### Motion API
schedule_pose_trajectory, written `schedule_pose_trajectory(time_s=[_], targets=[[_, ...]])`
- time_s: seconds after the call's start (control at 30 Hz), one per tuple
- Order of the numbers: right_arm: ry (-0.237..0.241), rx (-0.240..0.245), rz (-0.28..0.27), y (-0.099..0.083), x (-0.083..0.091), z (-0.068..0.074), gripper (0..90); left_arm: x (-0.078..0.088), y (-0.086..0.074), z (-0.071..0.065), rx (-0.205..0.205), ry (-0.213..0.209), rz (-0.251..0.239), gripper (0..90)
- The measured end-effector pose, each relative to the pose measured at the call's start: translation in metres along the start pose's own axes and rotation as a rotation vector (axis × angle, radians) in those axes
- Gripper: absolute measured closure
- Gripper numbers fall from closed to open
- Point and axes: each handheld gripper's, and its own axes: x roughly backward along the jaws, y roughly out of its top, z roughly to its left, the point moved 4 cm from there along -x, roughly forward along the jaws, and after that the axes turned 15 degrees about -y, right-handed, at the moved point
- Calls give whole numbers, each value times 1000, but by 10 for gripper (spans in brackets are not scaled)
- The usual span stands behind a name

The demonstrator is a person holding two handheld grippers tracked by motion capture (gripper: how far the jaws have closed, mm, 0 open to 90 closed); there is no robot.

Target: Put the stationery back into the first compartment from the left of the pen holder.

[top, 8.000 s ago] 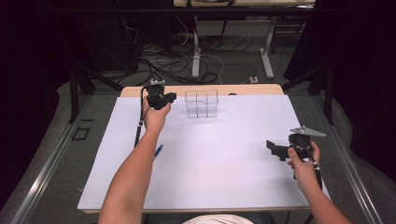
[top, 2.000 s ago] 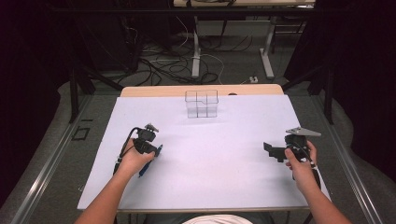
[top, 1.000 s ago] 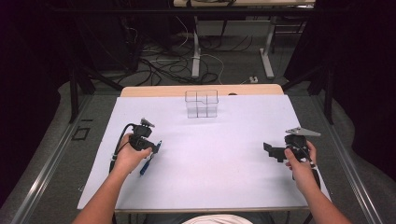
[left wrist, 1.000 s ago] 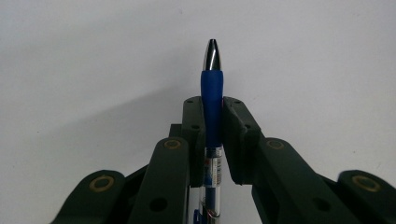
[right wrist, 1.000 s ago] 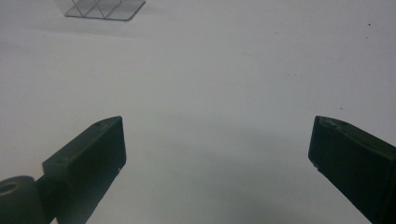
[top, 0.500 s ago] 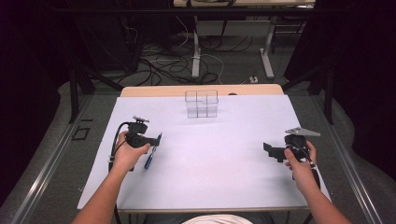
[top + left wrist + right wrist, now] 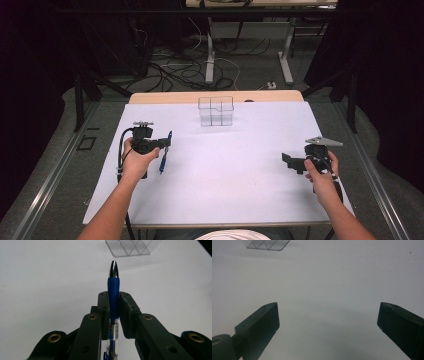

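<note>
The blue ballpoint pen with a clear plastic barrel and a silver tip [image 7: 113, 297] is clamped between the two black jaws of the left gripper [image 7: 114, 307], which press on its blue rubber grip from both sides. In the left gripper view the pen points straight away from the camera, its tip past the jaw ends; a small label with red and dark print sits on the clear barrel, too small and blurred to read. In the high view the same pen [image 7: 164, 152] hangs lengthwise at the left gripper [image 7: 161, 146], over the left part of the white table sheet [image 7: 235, 175] (whether its lower end touches the sheet cannot be told).

One pen is in view, and two grippers. The right gripper [image 7: 292, 163] is held by the person's right hand [image 7: 320, 172] near the right edge of the sheet, well apart from the pen. In the right gripper view its two jaws stand wide, with bare white sheet between them.

Farther off, near the far edge of the sheet, stands one clear plastic organiser box with inner dividers [image 7: 216, 111]; four compartments can be counted in the high view. Beyond it runs a light wooden table edge [image 7: 170, 97], and behind that lie cables on the grey floor [image 7: 175, 70].
</note>
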Motion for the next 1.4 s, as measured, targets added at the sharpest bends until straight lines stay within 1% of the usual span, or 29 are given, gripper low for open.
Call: schedule_pose_trajectory(time_s=[0.13,0.17,0.23,0.3,0.33,0.37,0.4,0.47,0.57,0.63,0.83,0.9,0.97,1.0,1.1,1.2,1.3,1.4], targets=[[5,0,-3,0,0,-1,38,-1,6,-2,-10,8,-59,799],[4,-2,-2,0,0,-1,39,-2,8,-2,-21,9,-69,799],[6,-4,2,0,-1,-2,39,-3,11,-3,-30,12,-117,799],[6,-13,7,-1,-1,-2,40,-5,13,-3,-47,19,-144,798],[6,-8,3,-1,-2,-3,40,-7,14,-3,-48,20,-166,798],[6,-11,6,-1,-2,-3,41,-7,15,-4,-53,18,-169,799],[4,-11,6,-1,-2,-3,42,-9,16,-4,-59,25,-187,798],[5,-9,5,-1,-2,-3,42,-11,18,-4,-63,20,-212,799],[5,-12,5,-1,-2,-3,42,-12,22,-7,-83,24,-238,798],[5,-13,7,-1,-2,-2,42,-12,26,-8,-110,27,-244,799],[1,-13,2,0,-2,-1,44,-15,36,-16,-150,28,-304,799],[6,-7,0,0,-3,-2,44,-16,41,-18,-160,25,-316,799],[6,-6,3,0,-2,-2,45,-18,46,-22,-165,19,-318,799],[6,-16,3,0,-2,-2,46,-19,47,-23,-169,17,-319,799],[6,-5,1,0,-3,-2,46,-22,54,-30,-183,12,-307,799],[6,3,-3,1,-3,0,46,-25,60,-35,-201,21,-301,799],[7,3,-5,1,-2,1,46,-27,67,-38,-216,23,-307,799],[7,2,-6,1,-2,0,46,-28,73,-41,-222,25,-319,799]])
